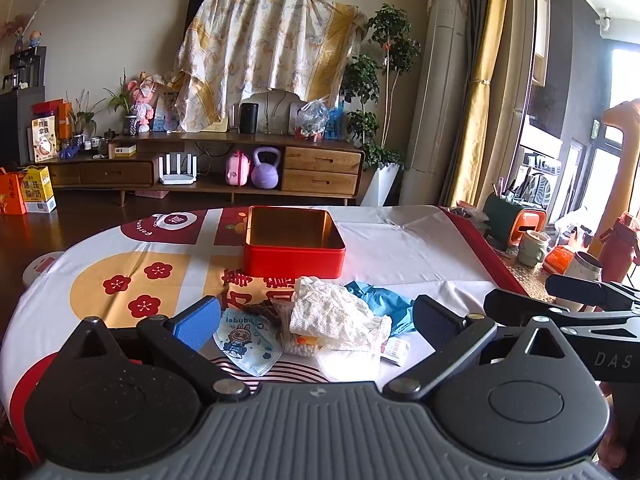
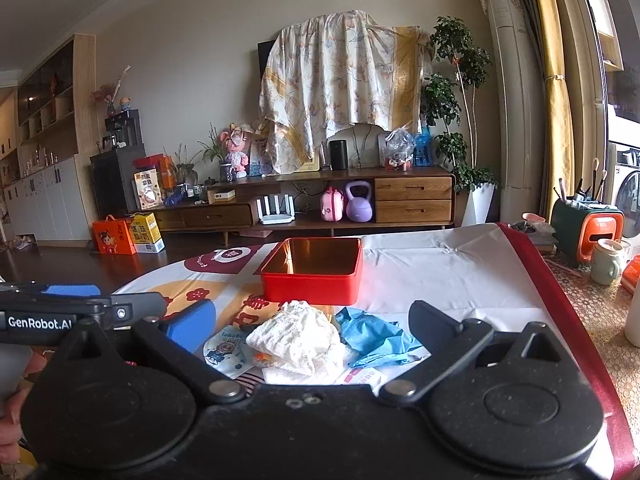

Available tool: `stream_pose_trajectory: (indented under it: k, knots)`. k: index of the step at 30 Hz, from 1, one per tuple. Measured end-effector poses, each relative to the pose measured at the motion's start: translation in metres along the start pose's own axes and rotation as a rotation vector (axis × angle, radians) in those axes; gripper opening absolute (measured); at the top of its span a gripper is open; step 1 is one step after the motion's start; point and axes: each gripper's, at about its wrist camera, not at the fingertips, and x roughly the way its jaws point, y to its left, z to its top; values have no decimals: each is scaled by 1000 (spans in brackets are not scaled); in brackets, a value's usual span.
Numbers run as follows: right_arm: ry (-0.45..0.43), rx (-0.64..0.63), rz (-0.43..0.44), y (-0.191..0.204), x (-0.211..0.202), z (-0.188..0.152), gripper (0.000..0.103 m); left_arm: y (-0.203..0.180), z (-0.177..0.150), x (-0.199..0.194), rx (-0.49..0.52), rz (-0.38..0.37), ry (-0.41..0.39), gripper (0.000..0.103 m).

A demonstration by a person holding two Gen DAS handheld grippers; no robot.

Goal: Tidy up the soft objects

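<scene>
A pile of soft things lies on the table before an empty red tin box [image 1: 294, 246] [image 2: 314, 270]. On top is a white knitted cloth [image 1: 334, 314] [image 2: 298, 336]. A blue glove [image 1: 384, 302] [image 2: 374, 334] lies to its right, a child's face mask [image 1: 246, 340] [image 2: 224, 350] to its left, and a small white packet [image 1: 396, 350] at the front right. My left gripper [image 1: 316, 320] is open and empty, its fingers either side of the pile. My right gripper [image 2: 310, 328] is open and empty, also framing the pile.
The round table has a red, white and yellow printed cloth [image 1: 400, 248]. Cups, a green and orange holder [image 1: 516, 224] and a red bottle stand on a side surface at right. A TV cabinet [image 1: 224, 164] stands across the room.
</scene>
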Motion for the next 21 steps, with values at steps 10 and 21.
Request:
stream_pose_trajectory:
  k: [10,21]
  knots:
    - [8,7,0,1,1,-2,103,-1,0,-1,3,7,-2,103]
    - [27,16,-4,-3,8,-2,103,2,1,5,-5,29,7,103]
